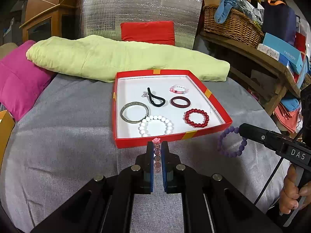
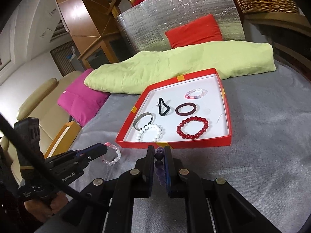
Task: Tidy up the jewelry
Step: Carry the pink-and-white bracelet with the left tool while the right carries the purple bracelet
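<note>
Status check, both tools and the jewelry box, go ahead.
Left tool shut on pink bead bracelet. Right tool shut on purple bead bracelet. Both short of red box, six pieces inside. Path unobstructed.

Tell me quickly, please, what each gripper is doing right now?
Left gripper: shut on the pink bead bracelet.
Right gripper: shut on the purple bead bracelet.
</note>
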`<state>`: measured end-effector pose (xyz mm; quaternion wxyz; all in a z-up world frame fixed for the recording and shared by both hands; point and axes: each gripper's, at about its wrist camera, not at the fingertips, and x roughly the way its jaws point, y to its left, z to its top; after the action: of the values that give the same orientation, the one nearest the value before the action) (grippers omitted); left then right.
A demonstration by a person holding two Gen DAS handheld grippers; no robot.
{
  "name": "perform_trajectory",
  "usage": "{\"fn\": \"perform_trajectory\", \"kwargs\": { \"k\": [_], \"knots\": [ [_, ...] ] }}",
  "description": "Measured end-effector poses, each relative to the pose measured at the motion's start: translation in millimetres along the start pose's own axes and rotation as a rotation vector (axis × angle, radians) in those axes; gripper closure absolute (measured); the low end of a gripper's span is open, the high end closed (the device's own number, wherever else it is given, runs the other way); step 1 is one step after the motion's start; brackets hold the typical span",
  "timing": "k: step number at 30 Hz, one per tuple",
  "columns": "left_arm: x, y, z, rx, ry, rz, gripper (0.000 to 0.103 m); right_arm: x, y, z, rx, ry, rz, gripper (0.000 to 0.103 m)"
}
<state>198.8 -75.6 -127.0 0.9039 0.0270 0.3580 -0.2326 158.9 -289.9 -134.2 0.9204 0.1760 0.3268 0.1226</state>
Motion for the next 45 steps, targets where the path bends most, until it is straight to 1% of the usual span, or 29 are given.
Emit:
{"fn": "perform_trajectory", "kwargs": {
  "k": [7,11,15,19,28,35,38,40,43,45],
  "knots": [
    [0.3,-5.7,1.8,0.009,-0.005,0.018,0.095,-0.4,0.5,1.6,0.006,-0.010,0.002,0.093],
    [0.2,-7.5,3.6,-0.004,-0.004,0.025,0.095,-1.8,2.8,2.6,0.013,-0.022,0.008,0.093],
    [-3.0,-6.2,6.7,-0.029,-0.019,0.014,0.095,-4.5,3.9,3.7,0.030,-0.041,0.014,0.093],
    [-5.3,-6.9,8.6,-0.033,-0.033,0.001,0.095,-6.2,2.7,5.2,0.045,-0.054,0.015,0.093],
    [-3.1,-10.8,11.0,-0.032,-0.033,0.014,0.095,-4.4,2.3,6.2,0.052,-0.053,0.014,0.093],
    [1.4,-15.5,12.4,-0.033,-0.026,0.038,0.095,-3.9,2.4,6.1,0.057,-0.051,0.011,0.093],
    [2.7,-15.8,13.7,-0.046,-0.026,0.034,0.095,-3.4,3.0,6.3,0.061,-0.049,0.011,0.093],
    [3.1,-18.2,14.8,-0.041,-0.035,0.049,0.095,-3.6,3.7,6.3,0.064,-0.051,0.013,0.093],
    [5.2,-20.8,15.8,-0.046,-0.036,0.049,0.095,-2.6,4.8,6.1,0.065,-0.053,0.013,0.093],
    [6.8,-23.4,16.3,-0.039,-0.037,0.067,0.095,-0.6,4.7,5.9,0.068,-0.047,0.011,0.093]
  ]
}}
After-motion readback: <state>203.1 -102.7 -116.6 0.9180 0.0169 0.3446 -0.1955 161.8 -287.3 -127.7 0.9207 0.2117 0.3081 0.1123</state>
